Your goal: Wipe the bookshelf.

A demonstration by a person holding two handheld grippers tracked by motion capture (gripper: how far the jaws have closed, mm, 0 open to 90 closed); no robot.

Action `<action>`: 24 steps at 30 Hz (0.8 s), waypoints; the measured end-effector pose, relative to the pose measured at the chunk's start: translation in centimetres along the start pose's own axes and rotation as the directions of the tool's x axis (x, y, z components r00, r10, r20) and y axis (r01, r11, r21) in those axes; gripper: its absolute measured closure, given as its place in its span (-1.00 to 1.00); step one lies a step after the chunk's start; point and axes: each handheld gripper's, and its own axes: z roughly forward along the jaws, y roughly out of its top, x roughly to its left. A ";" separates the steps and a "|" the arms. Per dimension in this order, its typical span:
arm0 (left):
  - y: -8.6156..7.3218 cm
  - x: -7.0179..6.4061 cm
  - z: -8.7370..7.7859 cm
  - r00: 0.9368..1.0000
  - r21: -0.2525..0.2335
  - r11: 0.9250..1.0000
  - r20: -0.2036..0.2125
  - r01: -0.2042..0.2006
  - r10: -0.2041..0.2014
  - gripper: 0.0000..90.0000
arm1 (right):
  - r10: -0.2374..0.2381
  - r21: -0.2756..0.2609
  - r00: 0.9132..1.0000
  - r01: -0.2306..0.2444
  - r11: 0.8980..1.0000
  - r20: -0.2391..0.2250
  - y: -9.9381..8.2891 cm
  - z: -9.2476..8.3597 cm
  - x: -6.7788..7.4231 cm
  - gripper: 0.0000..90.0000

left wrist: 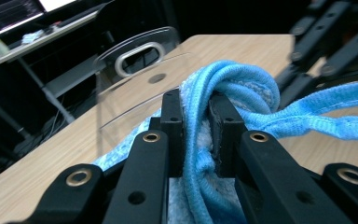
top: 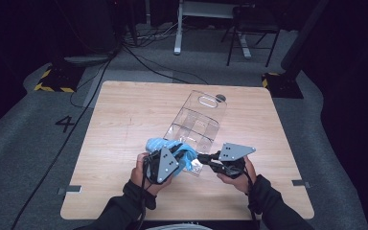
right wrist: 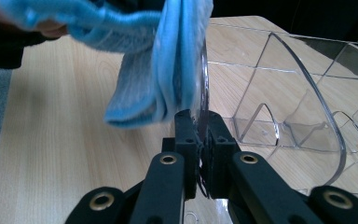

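A clear plastic organiser (top: 197,120) with several compartments lies on the wooden table (top: 124,124), handle end away from me. My right gripper (top: 203,159) is shut on its near wall (right wrist: 204,100), the thin clear edge pinched between the jaws. My left gripper (top: 179,154) is shut on a bunched blue cloth (left wrist: 223,88), which drapes against the organiser's near end (top: 165,143). In the right gripper view the cloth (right wrist: 168,65) hangs just left of the pinched wall. The two grippers sit close together at the table's near middle.
Table edges run near the person's forearms at the bottom. Beyond the far edge are chair legs (top: 249,43), a desk base (top: 177,48), cables on grey carpet (top: 139,57) and a black stand with yellow hazard stripes (top: 52,81).
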 end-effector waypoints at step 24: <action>-5.6 -0.1 3.3 0.991 0.326 0.938 0.104 -0.118 0.088 0.75 | 0.004 0.000 1.000 -0.004 1.000 -0.010 0.0 -0.1 -0.2 0.92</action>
